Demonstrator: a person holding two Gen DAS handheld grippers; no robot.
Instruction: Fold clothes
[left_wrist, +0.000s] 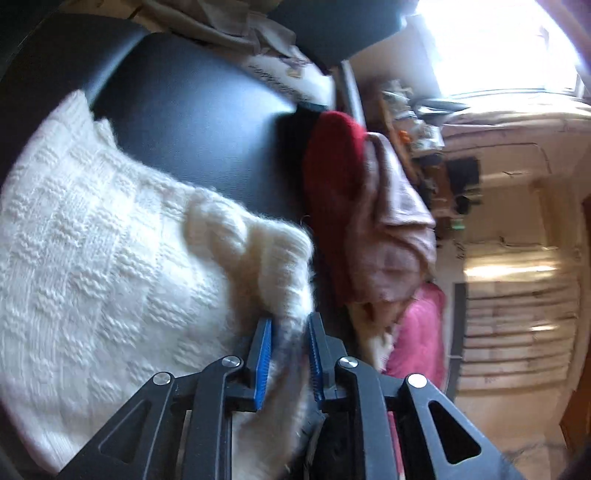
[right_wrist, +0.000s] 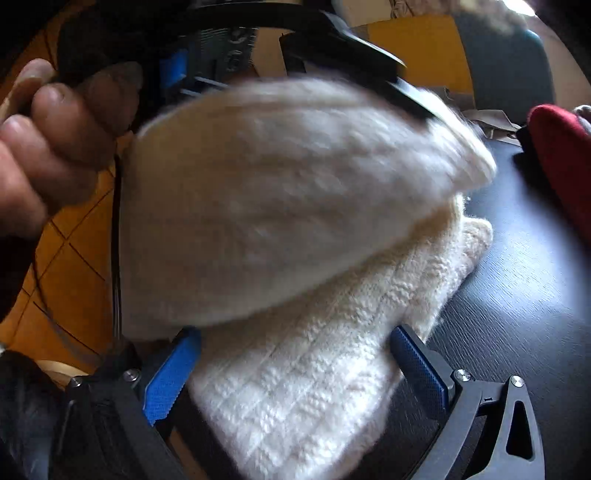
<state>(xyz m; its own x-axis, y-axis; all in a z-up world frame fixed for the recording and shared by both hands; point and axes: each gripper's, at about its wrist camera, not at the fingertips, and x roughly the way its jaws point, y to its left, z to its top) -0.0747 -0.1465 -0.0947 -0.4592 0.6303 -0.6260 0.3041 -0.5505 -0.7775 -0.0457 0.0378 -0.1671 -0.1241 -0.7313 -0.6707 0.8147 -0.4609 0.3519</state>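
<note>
Left gripper (left_wrist: 290, 321), its blue-padded jaws pressed together on a ribbed edge of the cream cable-knit wool sweater (left_wrist: 92, 240), lifts that part over the rest of the garment, which lies on the black matte counter (left_wrist: 192, 122). In the right wrist view, the right gripper (right_wrist: 295, 339) stands with jaws wide apart, straddling the sweater's near portion without pinching it, beneath the raised, blurred flap. The fold looks midway: one flap is being carried across, not yet laid flat. Farther right, a dark red knit garment (left_wrist: 336, 166), a dusty-pink cloth (left_wrist: 395, 229) and a bright pink cloth (left_wrist: 421, 332) lie heaped, apparently still unfolded.
</note>
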